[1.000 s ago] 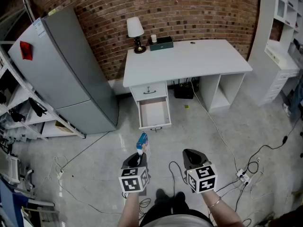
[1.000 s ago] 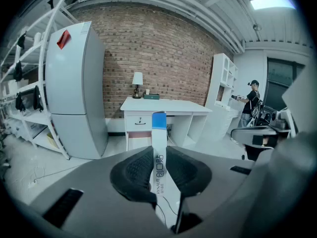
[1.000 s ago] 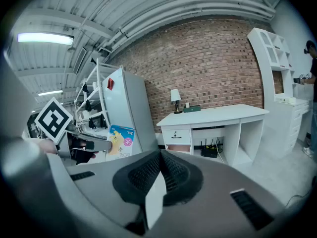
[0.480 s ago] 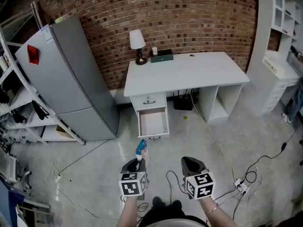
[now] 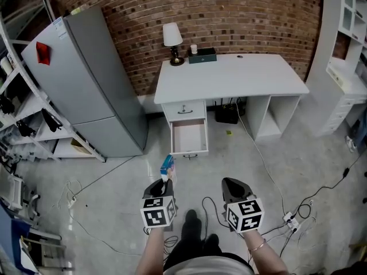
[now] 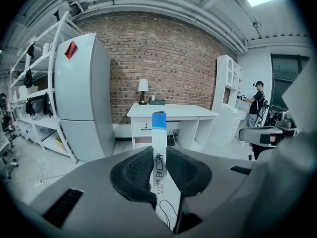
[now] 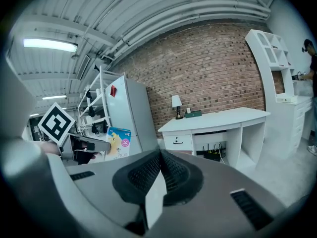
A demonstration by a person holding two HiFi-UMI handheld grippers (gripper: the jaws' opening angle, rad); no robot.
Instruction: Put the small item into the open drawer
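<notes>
My left gripper (image 5: 163, 183) is shut on a small flat packet (image 5: 167, 166), white with a blue top; in the left gripper view the packet (image 6: 159, 162) stands edge-on between the black pads. My right gripper (image 5: 231, 187) is shut with nothing in it; its pads (image 7: 171, 171) meet. The right gripper view shows the packet (image 7: 118, 143) from its printed side. The open drawer (image 5: 188, 137) juts out of the white desk (image 5: 229, 76) ahead, under a closed drawer, and its inside looks bare. Both grippers hover over the floor well short of the desk.
A grey fridge (image 5: 86, 79) stands left of the desk, with metal shelving (image 5: 26, 125) further left. A lamp (image 5: 172, 42) and a dark green box (image 5: 203, 55) sit on the desk's back. Cables (image 5: 269, 171) lie on the floor. A white cabinet (image 5: 344, 56) stands right. A person (image 6: 257, 103) stands far right.
The view has shifted a little toward the desk and drawer. Both grippers keep their places side by side, and the packet stays in the left one.
</notes>
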